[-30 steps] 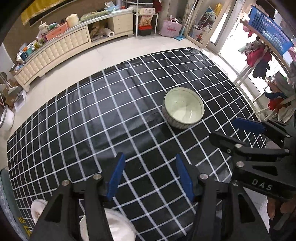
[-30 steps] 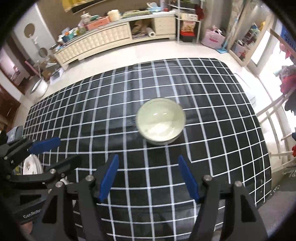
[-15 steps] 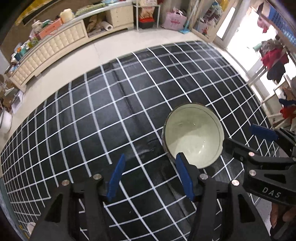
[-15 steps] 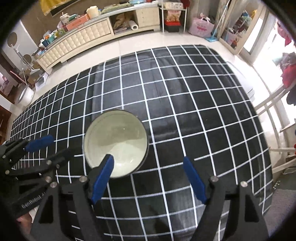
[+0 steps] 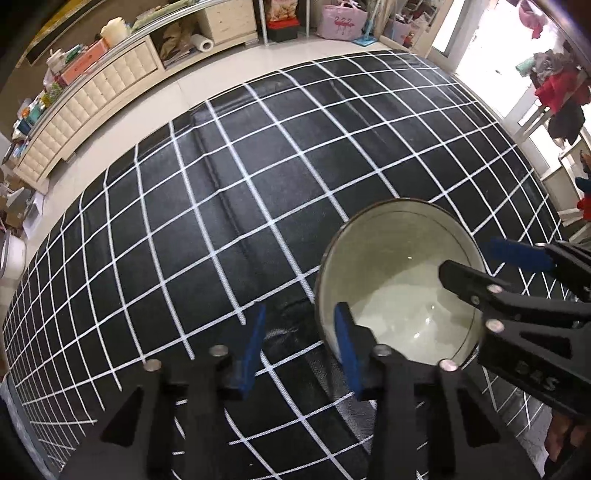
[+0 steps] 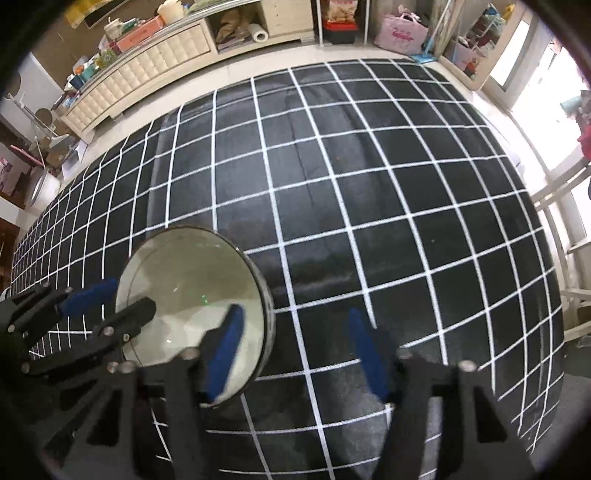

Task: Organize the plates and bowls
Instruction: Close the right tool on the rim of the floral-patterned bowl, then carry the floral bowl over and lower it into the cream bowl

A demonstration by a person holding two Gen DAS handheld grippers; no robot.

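A pale green bowl [image 5: 400, 280] with a dark rim sits upright and empty on the black tablecloth with a white grid [image 5: 229, 206], toward the near right part of the cloth in the left wrist view and near left in the right wrist view [image 6: 192, 295]. Left gripper [image 5: 299, 347]: jaws apart, straddling the bowl's left rim, the right blue pad inside the bowl and the left pad outside over the cloth; contact with the rim cannot be confirmed. Right gripper [image 6: 295, 354]: jaws apart, straddling the opposite rim, the left blue pad inside the bowl and the right pad outside over the cloth; whether that pad touches the wall cannot be told. Each gripper shows in the other's view, one finger over the bowl's interior. Cloth has a lengthwise crease left of the bowl. Beyond the table: light tiled floor, a long cream cabinet [image 5: 92, 99] with cluttered top, a pink bag [image 6: 402, 31] against the far wall, clothes hanging [image 5: 561, 92] at the right by bright windows.
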